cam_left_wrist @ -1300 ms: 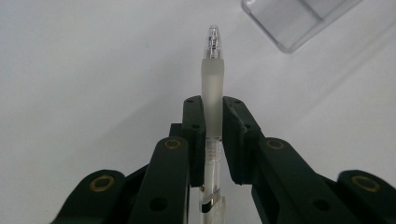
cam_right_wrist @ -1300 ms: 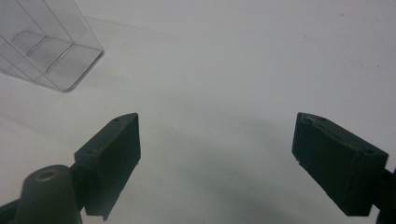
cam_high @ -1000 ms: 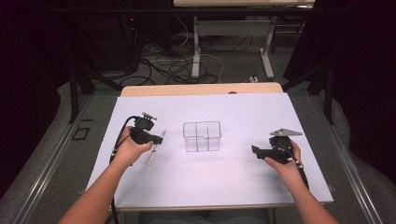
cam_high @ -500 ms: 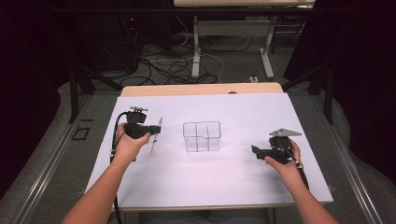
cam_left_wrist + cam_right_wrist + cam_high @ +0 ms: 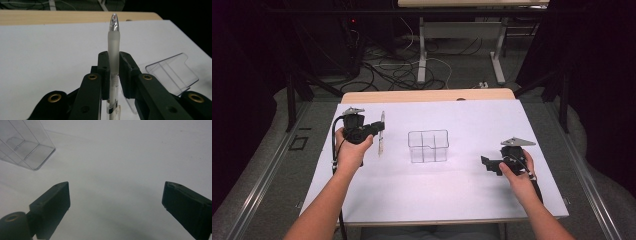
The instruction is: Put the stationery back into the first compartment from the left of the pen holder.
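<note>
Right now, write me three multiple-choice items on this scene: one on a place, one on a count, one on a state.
1. Where does the clear container stand?
A. between the two grippers
B. left of both grippers
C. on the floor

2. How many pens are there?
A. three
B. one
C. five

3. How stands the right gripper?
A. shut on a pen
B. shut on the container
C. open, holding nothing

Answers: 1 A, the high view shows it mid-table between them. 2 B, the single pen sits in the left gripper. 3 C, its jaws stand wide apart over bare table.
</note>
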`<state>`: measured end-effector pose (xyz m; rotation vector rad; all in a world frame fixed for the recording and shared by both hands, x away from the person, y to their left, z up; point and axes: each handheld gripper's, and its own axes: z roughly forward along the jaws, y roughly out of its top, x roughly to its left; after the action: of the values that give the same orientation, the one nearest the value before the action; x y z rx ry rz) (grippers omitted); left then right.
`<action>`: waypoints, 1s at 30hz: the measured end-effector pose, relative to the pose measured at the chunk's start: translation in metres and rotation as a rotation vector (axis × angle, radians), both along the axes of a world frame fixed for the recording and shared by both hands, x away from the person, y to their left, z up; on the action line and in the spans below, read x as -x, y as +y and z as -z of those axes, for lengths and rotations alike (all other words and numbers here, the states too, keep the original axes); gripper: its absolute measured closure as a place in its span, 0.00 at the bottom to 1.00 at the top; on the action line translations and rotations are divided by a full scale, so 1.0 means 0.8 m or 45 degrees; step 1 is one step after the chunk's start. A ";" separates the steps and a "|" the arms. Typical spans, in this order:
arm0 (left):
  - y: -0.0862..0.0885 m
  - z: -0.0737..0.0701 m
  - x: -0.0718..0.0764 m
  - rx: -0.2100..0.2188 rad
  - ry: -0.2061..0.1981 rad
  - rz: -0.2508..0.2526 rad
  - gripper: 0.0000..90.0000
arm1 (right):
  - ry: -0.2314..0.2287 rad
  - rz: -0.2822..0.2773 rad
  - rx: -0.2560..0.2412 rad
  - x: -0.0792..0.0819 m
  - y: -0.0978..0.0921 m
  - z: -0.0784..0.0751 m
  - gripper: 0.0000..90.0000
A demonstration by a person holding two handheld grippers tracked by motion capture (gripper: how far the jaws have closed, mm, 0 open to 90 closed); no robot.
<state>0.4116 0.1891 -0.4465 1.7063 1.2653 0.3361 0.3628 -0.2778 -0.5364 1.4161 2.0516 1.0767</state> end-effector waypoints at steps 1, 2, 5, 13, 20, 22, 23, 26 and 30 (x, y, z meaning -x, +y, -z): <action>-0.001 -0.001 0.001 0.015 -0.012 -0.008 0.89 | 0.002 -0.004 -0.004 0.000 0.000 0.000 0.06; -0.002 -0.003 0.001 0.023 -0.034 -0.009 0.89 | 0.003 -0.004 -0.004 0.000 0.000 0.000 0.05; -0.005 -0.007 0.003 0.028 -0.062 0.003 0.89 | 0.004 -0.009 0.004 -0.001 0.000 0.001 0.02; -0.019 -0.016 0.004 0.056 -0.140 0.016 0.89 | 0.017 -0.028 0.031 -0.002 0.001 0.001 0.00; -0.035 -0.022 0.003 0.068 -0.179 0.044 0.89 | 0.022 -0.023 0.033 -0.002 0.001 0.002 0.00; -0.040 -0.023 0.001 0.076 -0.190 0.047 0.89 | 0.020 -0.023 0.037 -0.002 0.001 0.002 0.00; -0.042 -0.024 0.001 0.078 -0.195 0.045 0.89 | 0.021 -0.023 0.035 -0.002 0.001 0.002 0.00; -0.048 -0.027 -0.001 0.085 -0.207 0.051 0.89 | 0.021 -0.021 0.038 -0.002 0.001 0.002 0.00; -0.057 -0.030 -0.003 0.081 -0.221 0.064 0.89 | 0.028 -0.027 0.035 -0.002 0.001 0.003 0.00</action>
<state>0.4140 0.1437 -0.4228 1.6152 1.0940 0.4011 0.3643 -0.2768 -0.5387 1.4020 2.0930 1.0419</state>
